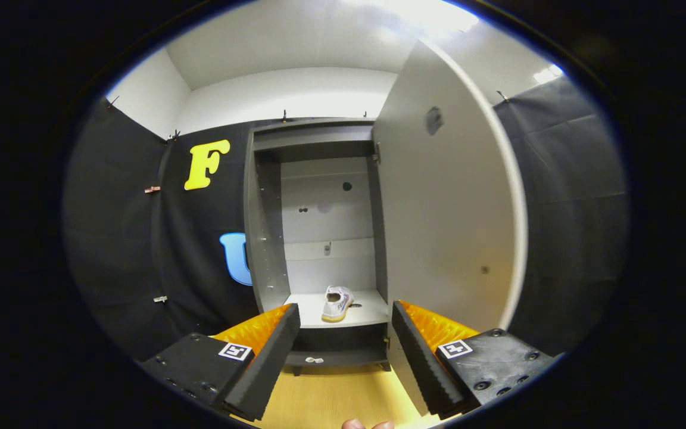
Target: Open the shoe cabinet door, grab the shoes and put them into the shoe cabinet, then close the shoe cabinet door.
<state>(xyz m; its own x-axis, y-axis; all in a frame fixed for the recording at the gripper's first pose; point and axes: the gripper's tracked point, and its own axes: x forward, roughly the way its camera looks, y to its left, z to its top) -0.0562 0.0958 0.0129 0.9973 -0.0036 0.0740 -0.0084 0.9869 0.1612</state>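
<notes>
Shoe (337,302) lies in open cabinet (267,238) beyond parted, empty fingers (271,351)

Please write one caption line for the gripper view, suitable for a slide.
Open gripper faces the cabinet; its door is swung open and a shoe lies on the shelf beyond the fingers.

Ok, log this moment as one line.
door: open | shoe: on cabinet shelf | gripper: open, empty, short of cabinet | remaining: close door
</notes>
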